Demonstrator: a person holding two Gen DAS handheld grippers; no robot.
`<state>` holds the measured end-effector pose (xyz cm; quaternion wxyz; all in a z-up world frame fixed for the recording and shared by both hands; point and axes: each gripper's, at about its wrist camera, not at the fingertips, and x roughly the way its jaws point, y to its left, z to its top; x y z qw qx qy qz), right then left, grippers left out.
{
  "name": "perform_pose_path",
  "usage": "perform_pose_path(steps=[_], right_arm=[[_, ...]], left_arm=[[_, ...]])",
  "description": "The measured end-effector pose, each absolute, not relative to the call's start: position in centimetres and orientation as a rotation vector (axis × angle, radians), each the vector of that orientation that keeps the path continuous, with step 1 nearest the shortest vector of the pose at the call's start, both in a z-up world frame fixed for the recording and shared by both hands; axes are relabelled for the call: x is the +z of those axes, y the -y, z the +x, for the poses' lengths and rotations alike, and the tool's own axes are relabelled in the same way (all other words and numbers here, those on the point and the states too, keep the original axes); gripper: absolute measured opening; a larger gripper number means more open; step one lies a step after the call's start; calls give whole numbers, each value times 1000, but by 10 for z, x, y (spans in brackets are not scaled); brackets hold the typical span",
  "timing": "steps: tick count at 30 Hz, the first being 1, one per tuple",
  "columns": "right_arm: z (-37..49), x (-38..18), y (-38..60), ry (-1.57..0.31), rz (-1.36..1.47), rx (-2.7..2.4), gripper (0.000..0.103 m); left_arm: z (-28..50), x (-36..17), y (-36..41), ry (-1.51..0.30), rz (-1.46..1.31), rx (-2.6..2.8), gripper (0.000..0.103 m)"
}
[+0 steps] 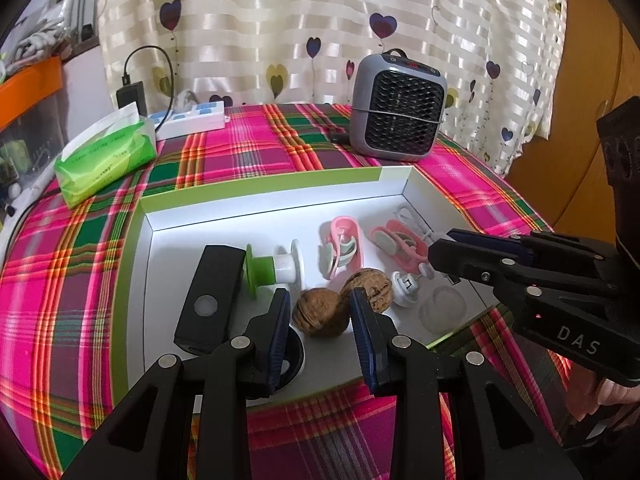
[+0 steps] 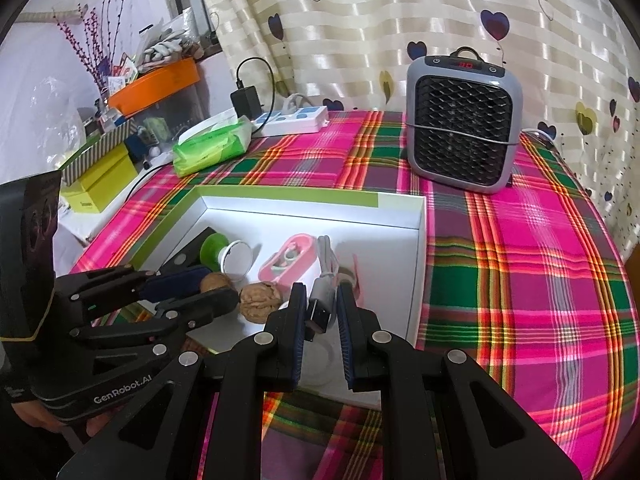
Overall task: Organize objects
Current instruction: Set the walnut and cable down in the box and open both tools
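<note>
- Brown wrinkled walnut point(image 1: 321, 312): in the left wrist view, inside the shallow white cardboard box point(image 1: 224, 216), between the left gripper point(image 1: 320, 312)'s half-open jaws, contact unclear; probably light, hard, rolls — take it across its middle.
- In the right wrist view, the right gripper point(image 2: 322, 312), right of the walnut in that box, pinches a grey USB cable point(image 2: 322, 304) at its stiff plug.

We see a table point(image 2: 520, 280) spread with a plaid cloth of hot pink, green, maroon and orange-yellow lines. The shallow cardboard box point(image 1: 260, 184) is white inside with a lime-green rim. Two wrinkled brown walnuts point(image 1: 320, 312) lie by a green-and-white plastic spool point(image 1: 272, 266), a pale pink oval case point(image 1: 342, 250) and a matte black rectangular block point(image 1: 210, 292). The boxy space heater point(image 2: 462, 120) is grey with a black grille. The tissue pack point(image 1: 106, 156) is bright green. Cream striped curtains point(image 2: 400, 8) carry purple and olive hearts.
</note>
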<state>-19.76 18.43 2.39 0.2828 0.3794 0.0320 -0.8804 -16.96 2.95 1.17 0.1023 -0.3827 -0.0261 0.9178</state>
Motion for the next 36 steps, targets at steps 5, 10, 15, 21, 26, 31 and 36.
perform_pose_path(steps=[5, 10, 15, 21, 26, 31, 36], right_arm=[[-198, 21, -185, -87, 1029, -2356, 16], [-196, 20, -181, -104, 1027, -2346, 16], [-192, 21, -180, -124, 1027, -2340, 16], [-195, 20, -183, -105, 1041, -2343, 16], [-197, 19, -185, -66, 1050, -2338, 17], [-199, 18, -188, -35, 1060, -2340, 17], [-196, 21, -190, -18, 1047, -2342, 17]], left_arm=[[-167, 13, -29, 86, -1117, 2712, 29], [-164, 14, -28, 90, -1109, 2712, 29], [-161, 16, -28, 98, -1096, 2711, 29], [-159, 17, -28, 101, -1088, 2711, 29], [-157, 17, -27, 103, -1085, 2712, 29], [-156, 18, -27, 103, -1080, 2713, 29], [-153, 22, -25, 111, -1072, 2718, 29]])
